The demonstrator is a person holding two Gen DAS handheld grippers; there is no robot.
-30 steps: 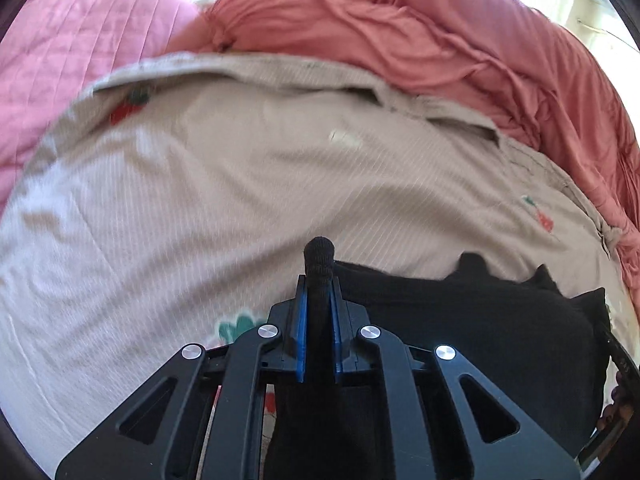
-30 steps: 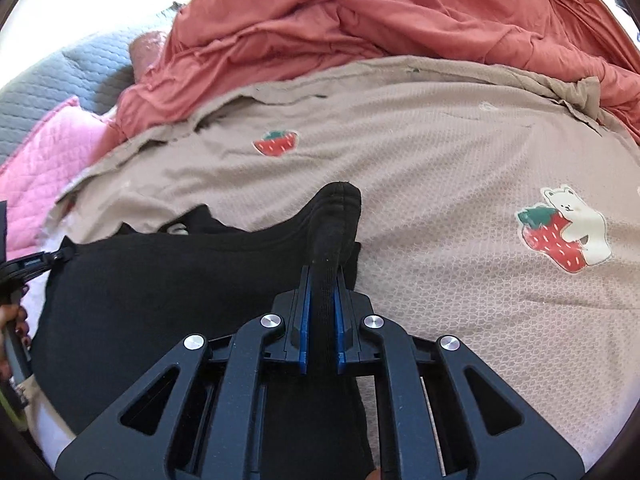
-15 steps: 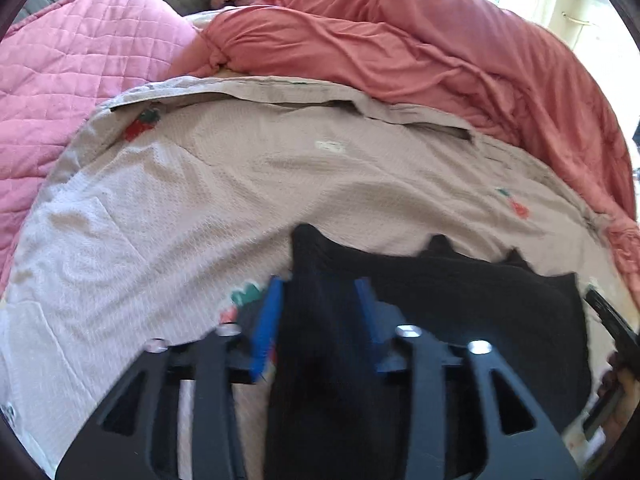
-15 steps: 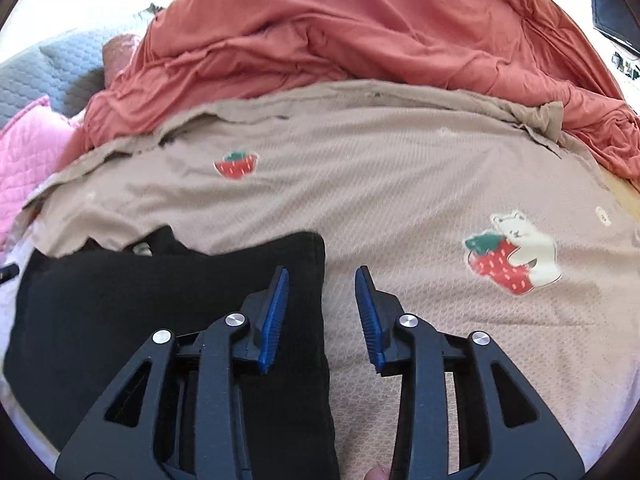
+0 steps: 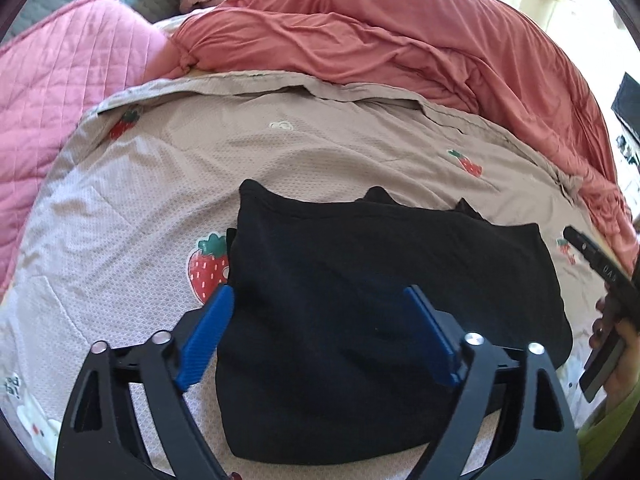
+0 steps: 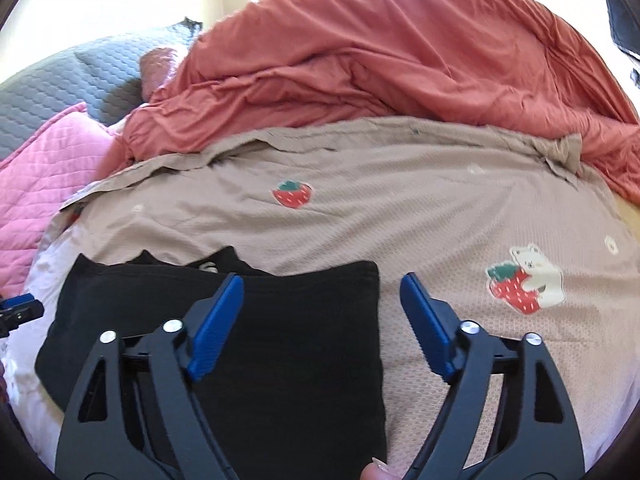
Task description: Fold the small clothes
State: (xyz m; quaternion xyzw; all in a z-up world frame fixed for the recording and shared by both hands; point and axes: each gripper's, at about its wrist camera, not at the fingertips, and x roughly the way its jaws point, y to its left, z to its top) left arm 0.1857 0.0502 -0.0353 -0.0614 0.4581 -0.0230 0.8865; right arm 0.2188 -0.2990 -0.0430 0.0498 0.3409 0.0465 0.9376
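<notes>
Now the black garment is lying folded and flat on the beige strawberry-print sheet of the bed, released by both tools. The left gripper is hovering over it with its jaws opening; its 2 blue fingers are standing wide apart, the cloth lying below and between them but not pinched. The right gripper is likewise opening, its fingers spread: the garment's right edge is sitting between them, below the tips, with bare sheet under the right finger. A bear-and-strawberry print is showing just right of that finger. Beyond both sets of fingertips a rumpled coral duvet is piling up, with a pink quilted blanket off to the left. At the far right edge of the left view, a hand is apparently gripping the other tool's handle.
</notes>
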